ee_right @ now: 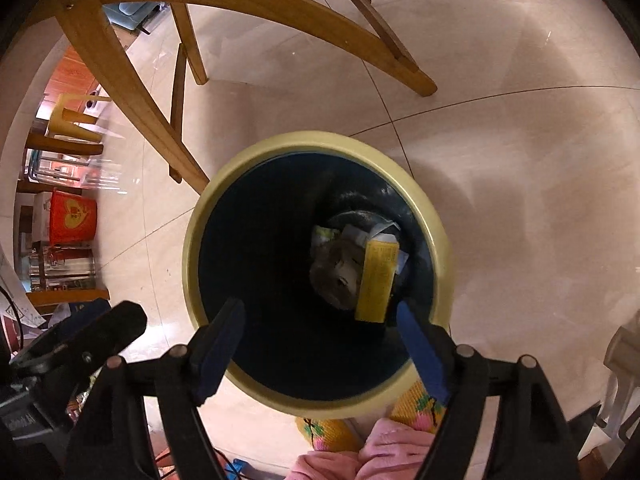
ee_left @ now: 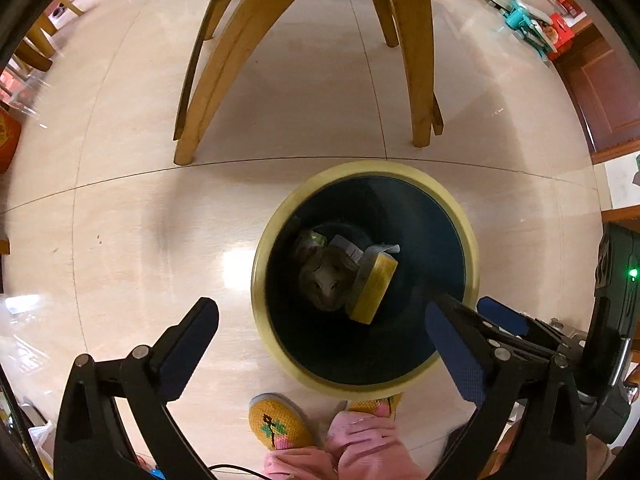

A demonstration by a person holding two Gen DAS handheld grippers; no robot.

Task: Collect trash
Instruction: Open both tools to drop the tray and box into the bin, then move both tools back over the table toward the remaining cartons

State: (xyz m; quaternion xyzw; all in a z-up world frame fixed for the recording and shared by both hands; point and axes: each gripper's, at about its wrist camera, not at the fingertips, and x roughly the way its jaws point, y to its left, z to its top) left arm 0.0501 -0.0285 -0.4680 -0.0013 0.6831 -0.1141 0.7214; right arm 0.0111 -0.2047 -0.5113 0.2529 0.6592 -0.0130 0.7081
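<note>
Counted, on the floor: one round bin point(ee_left: 472, 240) with a pale yellow rim. Inside: one yellow box point(ee_left: 374, 288), one crumpled brownish wad point(ee_left: 326, 280), some paper scraps beneath, number unclear. Two embroidered yellow slippers point(ee_left: 276, 420). Two grippers, blue-padded.
</note>
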